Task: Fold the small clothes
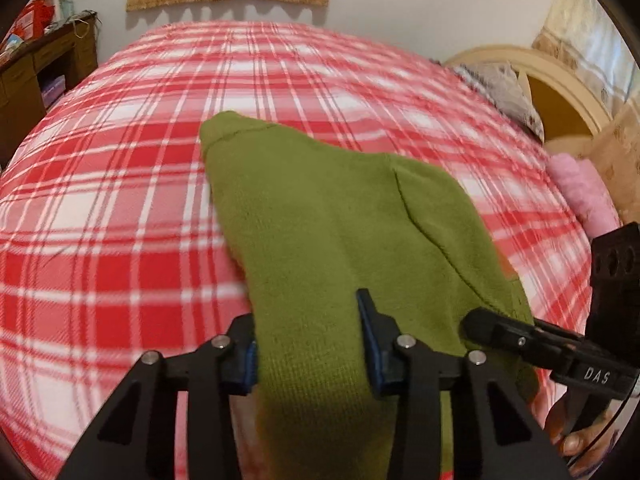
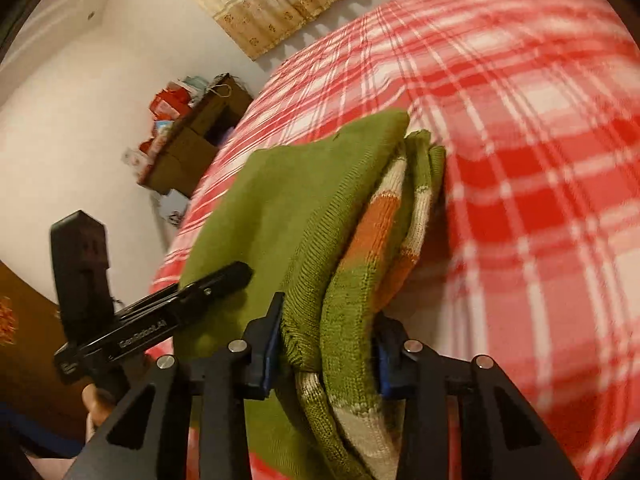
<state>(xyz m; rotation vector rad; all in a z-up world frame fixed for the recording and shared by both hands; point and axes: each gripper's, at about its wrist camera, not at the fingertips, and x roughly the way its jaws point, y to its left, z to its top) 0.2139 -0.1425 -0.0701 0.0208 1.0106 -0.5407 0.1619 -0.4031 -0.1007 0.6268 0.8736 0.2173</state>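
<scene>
On the red-and-white plaid bedspread [image 1: 120, 208] lies the task item, a small green knitted sweater [image 1: 320, 216] with orange and cream stripes on its inner layers, already folded into a thick bundle; its near end is raised off the bed between the two tools while the far end rests on the cover. Left gripper [image 1: 308, 344]: jaws partly closed, blue pads pressing the near edge of the bundle from both sides, clamped on the knit. Right gripper [image 2: 324, 352]: likewise clamped, its pads squeezing a stack of several layers at the striped edge, beside the left tool. Judgement on handling: light, soft, limp fabric with a coarse knit, so not slippery and not fragile, but stretchy and prone to sagging between hold points; stacked layers may shear apart or slide if only the top ply is caught. Best hold looks to be at the two near corners of the bundle, pads biting through all layers at once, hands kept level and apart enough to keep the edge taut. Risk: inner striped layers on the right side protrude unevenly and could slip out.
</scene>
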